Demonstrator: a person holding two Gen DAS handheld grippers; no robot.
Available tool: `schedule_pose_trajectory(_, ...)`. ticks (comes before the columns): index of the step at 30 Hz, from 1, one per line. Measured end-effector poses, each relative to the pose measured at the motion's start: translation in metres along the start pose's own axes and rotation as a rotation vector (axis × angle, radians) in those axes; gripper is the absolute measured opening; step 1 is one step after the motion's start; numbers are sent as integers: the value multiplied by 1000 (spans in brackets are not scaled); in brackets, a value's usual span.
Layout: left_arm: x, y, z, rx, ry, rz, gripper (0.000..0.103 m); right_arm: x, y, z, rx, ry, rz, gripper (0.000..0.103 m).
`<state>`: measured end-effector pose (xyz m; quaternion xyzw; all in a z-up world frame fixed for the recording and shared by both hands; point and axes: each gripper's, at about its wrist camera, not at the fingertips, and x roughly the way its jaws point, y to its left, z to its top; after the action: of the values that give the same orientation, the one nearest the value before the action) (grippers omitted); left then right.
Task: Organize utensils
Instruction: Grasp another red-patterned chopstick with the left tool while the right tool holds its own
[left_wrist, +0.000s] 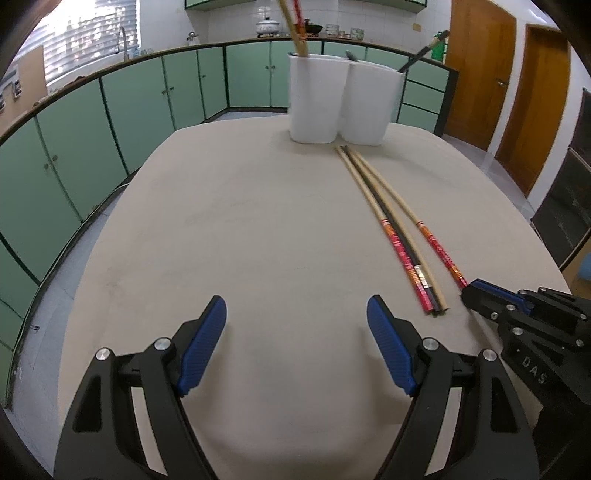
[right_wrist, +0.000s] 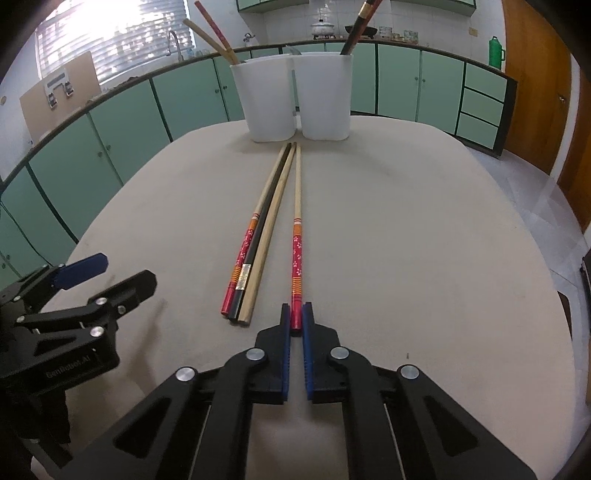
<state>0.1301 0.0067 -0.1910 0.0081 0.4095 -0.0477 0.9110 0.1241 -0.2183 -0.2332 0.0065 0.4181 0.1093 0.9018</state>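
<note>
Several chopsticks lie on the beige table (right_wrist: 406, 240). My right gripper (right_wrist: 296, 314) is shut on the near end of a red-patterned chopstick (right_wrist: 297, 229), which lies flat pointing at the holders. Beside it on the left lie three chopsticks (right_wrist: 255, 251) together: a red-patterned one, a black one and a plain wooden one. Two white holders (right_wrist: 295, 98) stand at the far edge, the left with light chopsticks, the right with dark ones. My left gripper (left_wrist: 296, 317) hangs open over bare table, left of the chopsticks (left_wrist: 402, 240). The right gripper (left_wrist: 471, 291) shows at that view's right edge.
Green cabinets (left_wrist: 147, 96) with a counter run around the room behind the table. A sink tap and window are at the back left, wooden doors (left_wrist: 517, 92) at the right. Pots and jars sit on the far counter.
</note>
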Motion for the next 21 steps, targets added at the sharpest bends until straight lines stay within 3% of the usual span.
schedule_pose_trajectory(10,6,-28,2,23,14,-62,76,-8,-31,-1,48,-10,-37,6)
schedule_pose_trajectory(21,17,-47,1,46,52,-75,76,-8,-41,-3,70,-7,-24,6)
